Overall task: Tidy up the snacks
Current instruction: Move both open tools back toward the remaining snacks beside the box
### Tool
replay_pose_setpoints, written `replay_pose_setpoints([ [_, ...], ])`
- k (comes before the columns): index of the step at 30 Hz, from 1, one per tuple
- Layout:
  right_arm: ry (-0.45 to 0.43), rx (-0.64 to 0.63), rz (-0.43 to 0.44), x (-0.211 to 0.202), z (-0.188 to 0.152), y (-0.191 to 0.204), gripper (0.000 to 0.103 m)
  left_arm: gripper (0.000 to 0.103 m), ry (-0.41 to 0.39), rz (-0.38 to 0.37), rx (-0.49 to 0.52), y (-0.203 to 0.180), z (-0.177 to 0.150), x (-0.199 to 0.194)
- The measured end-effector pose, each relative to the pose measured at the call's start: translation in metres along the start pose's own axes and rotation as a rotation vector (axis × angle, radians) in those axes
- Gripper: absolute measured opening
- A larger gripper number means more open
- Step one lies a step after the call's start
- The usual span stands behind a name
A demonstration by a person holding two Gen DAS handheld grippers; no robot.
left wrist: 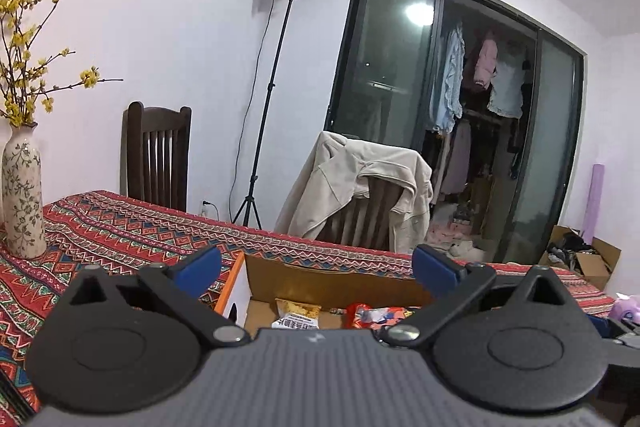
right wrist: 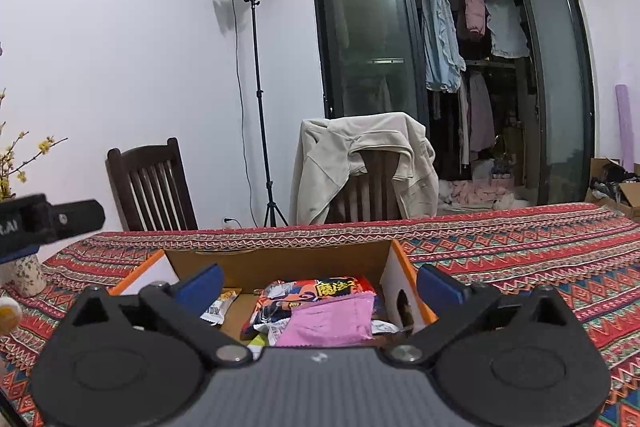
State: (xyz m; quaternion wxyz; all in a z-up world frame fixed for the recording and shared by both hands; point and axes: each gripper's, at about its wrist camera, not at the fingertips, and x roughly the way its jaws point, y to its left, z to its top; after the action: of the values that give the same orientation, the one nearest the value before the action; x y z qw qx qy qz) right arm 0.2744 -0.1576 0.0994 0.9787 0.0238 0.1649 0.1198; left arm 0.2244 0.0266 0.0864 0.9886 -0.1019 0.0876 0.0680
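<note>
Left gripper (left wrist: 316,267) and right gripper (right wrist: 320,285) both gape fully wide, holding nothing. Cardboard box (right wrist: 280,259) sits just beyond and below both jaws, with the pink packet (right wrist: 330,321), red packet (right wrist: 316,293) and yellow packet (left wrist: 298,313) lying inside.

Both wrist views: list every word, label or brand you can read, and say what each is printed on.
"魔法": red and blue snack packet in the cardboard box; more print follows but is cut off.
"R.AI": end of a label on the left gripper's body; the start runs out of frame.
Black characters on the white and yellow snack packet: too blurred and cut off to read.
Pink packet: no print visible.
</note>
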Motion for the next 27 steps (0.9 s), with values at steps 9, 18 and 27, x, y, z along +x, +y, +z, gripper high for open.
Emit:
replay_pose_setpoints([
  [9,0.015,-0.019,0.03,-0.038,-0.01,-0.001,0.103,0.103,0.041,0.005,0.023,0.006,-0.007,-0.033],
  [18,0.046,-0.049,0.056,-0.069,-0.025,0.001,0.103,0.103,0.089,0.018,0.057,0.024,-0.025,-0.06],
  [27,0.109,-0.065,0.062,-0.083,-0.048,0.004,0.103,0.103,0.149,0.046,0.076,0.049,-0.047,-0.077],
])
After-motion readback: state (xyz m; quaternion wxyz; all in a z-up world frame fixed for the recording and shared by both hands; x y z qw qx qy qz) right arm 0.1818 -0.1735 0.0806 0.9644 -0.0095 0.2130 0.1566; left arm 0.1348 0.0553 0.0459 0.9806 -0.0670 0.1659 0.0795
